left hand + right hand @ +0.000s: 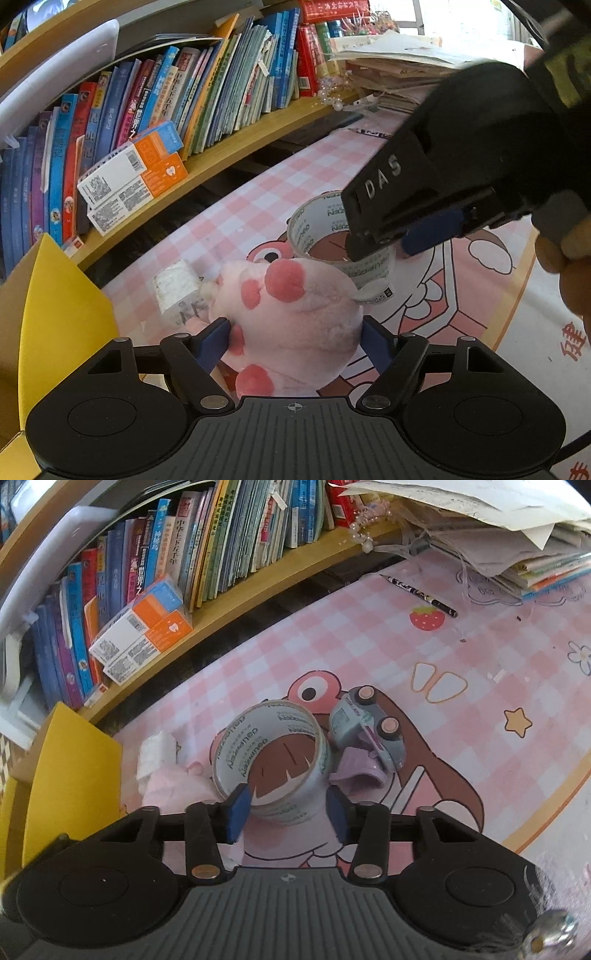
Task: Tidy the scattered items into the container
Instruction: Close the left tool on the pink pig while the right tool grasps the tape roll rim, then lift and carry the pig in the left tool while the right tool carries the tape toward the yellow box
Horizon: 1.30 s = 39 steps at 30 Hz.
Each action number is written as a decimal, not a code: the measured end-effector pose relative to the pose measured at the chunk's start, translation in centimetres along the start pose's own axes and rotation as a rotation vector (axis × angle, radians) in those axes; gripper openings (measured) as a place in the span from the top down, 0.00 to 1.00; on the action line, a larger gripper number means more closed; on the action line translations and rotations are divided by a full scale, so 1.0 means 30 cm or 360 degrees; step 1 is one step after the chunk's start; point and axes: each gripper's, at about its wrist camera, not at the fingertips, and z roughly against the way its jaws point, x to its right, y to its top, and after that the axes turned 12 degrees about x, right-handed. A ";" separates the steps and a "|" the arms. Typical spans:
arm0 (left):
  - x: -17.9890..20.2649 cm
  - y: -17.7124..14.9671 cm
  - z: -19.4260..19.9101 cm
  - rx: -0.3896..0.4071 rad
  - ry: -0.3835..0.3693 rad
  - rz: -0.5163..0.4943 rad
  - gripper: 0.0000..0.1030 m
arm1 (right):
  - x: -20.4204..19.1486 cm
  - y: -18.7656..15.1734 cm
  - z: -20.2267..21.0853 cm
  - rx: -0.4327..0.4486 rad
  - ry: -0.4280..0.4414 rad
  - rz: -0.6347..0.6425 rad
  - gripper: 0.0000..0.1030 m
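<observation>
A pink plush toy (295,306) with darker pink spots lies on the pink checked mat (236,206). It sits between the fingertips of my left gripper (295,326), which is wide open, its blue pads (214,343) just touching the plush's sides. A roll of printed clear tape (273,749) sits tilted on the mat. My right gripper (288,797) is shut on its near side, and the right gripper (388,243) shows from the side in the left wrist view. A yellow cardboard container (62,306) stands at the left edge.
A grey toy car (365,727) and a purple item (358,771) lie right of the tape. A white packet (155,753) sits by the plush. A pencil (421,594) lies farther back. Behind are a bookshelf with orange boxes (136,177) and a paper stack (498,535).
</observation>
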 end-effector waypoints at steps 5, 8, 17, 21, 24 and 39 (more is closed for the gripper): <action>0.001 -0.005 -0.004 0.0010 0.0005 -0.0007 0.26 | 0.012 0.012 -0.022 -0.0032 -0.0014 -0.0077 0.68; 0.004 -0.008 -0.006 0.0011 0.0009 -0.0018 0.26 | 0.020 0.014 -0.037 -0.0047 -0.0025 -0.0103 0.67; -0.004 -0.013 -0.002 0.0013 0.0003 -0.0002 0.27 | 0.040 -0.004 -0.029 -0.0038 -0.0048 -0.0079 0.75; -0.013 -0.014 0.009 0.0014 -0.0010 0.0021 0.32 | 0.058 -0.014 -0.017 -0.0036 -0.0062 -0.0074 0.86; -0.017 -0.012 0.019 0.0022 -0.0015 0.0038 0.36 | 0.071 -0.021 -0.007 -0.0035 -0.0072 -0.0071 0.90; -0.049 0.026 0.176 0.0144 -0.0019 0.0113 0.39 | 0.075 -0.056 0.120 0.0013 -0.0072 -0.0011 0.93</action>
